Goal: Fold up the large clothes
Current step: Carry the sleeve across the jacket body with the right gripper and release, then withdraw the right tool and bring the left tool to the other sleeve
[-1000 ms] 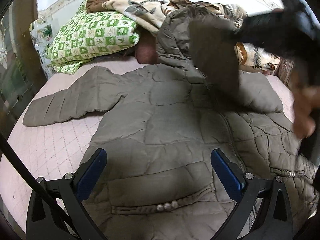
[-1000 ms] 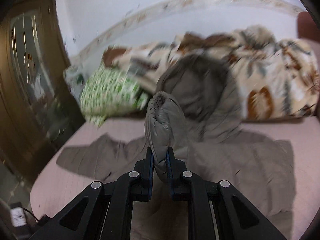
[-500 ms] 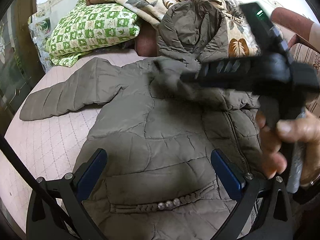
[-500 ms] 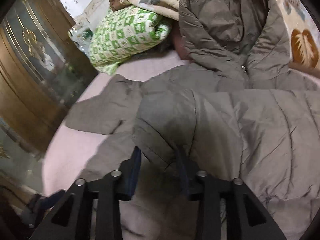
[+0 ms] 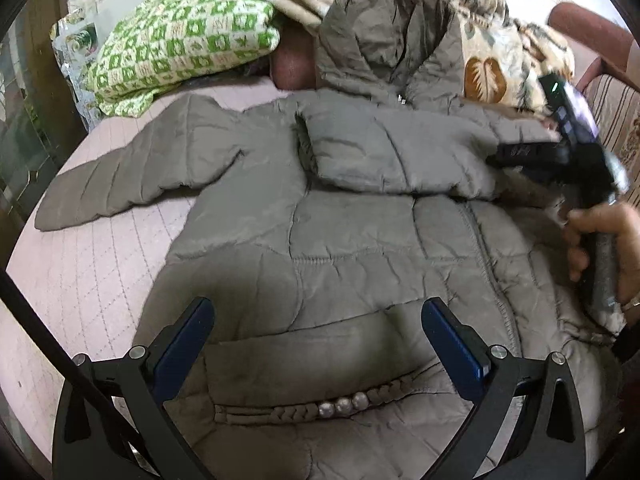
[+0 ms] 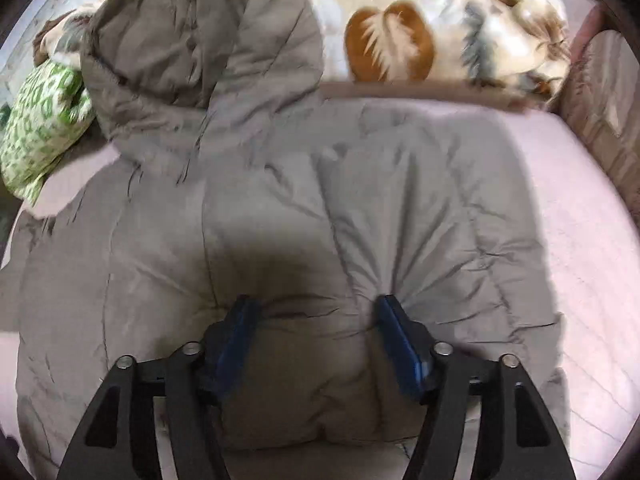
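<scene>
A bedroom in a home. A bed with a pale pink quilted cover fills both views. At 11 o'clock in the left wrist view lies a green-and-white checked pillow; a plush leaf-patterned blanket is heaped at 12 to 1 o'clock. A wooden cabinet with glass panels stands at 9 o'clock, and a striped upholstered seat shows at 2 o'clock.

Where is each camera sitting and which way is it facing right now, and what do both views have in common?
Left wrist: on the left gripper, angled down at the padded jacket on the bed; own open fingers, plus the person's right hand holding the right gripper.
Right wrist: on that gripper, low over the folded-in sleeve; only its own fingers, just opened.
Shared: jacket, green pillow, leaf-print blanket.
</scene>
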Demonstrator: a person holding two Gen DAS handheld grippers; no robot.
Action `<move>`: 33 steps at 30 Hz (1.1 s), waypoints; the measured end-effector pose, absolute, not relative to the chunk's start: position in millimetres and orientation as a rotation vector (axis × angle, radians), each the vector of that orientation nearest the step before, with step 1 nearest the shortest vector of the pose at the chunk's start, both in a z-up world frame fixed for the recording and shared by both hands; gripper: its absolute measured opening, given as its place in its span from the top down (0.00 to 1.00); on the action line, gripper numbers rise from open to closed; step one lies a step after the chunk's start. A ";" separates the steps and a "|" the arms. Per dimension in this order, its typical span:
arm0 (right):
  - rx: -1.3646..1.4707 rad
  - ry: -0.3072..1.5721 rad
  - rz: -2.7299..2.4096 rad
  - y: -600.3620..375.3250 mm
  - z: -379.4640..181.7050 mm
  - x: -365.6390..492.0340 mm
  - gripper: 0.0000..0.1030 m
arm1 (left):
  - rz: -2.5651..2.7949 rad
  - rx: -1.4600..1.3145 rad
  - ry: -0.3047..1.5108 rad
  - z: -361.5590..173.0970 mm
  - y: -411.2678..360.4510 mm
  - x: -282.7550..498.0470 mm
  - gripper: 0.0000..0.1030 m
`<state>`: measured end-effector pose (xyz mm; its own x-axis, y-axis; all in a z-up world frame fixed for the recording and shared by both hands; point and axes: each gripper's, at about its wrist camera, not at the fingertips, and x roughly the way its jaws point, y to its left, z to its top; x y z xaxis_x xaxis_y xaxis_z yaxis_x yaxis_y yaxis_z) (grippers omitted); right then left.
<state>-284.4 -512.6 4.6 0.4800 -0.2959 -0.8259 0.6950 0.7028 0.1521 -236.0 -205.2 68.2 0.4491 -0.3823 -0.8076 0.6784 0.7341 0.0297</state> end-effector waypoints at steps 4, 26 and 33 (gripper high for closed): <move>0.589 0.811 -0.534 -511.1 37.1 -296.6 0.29 | -0.668 0.374 0.908 62.9 -206.1 -230.8 0.00; 0.614 0.910 -0.634 -375.7 7.8 -535.9 0.23 | -0.616 0.429 0.876 36.4 -154.0 -290.3 0.00; 0.459 0.795 -0.653 -347.5 37.2 -551.7 0.23 | -0.605 0.380 0.702 63.4 -128.9 -331.6 0.00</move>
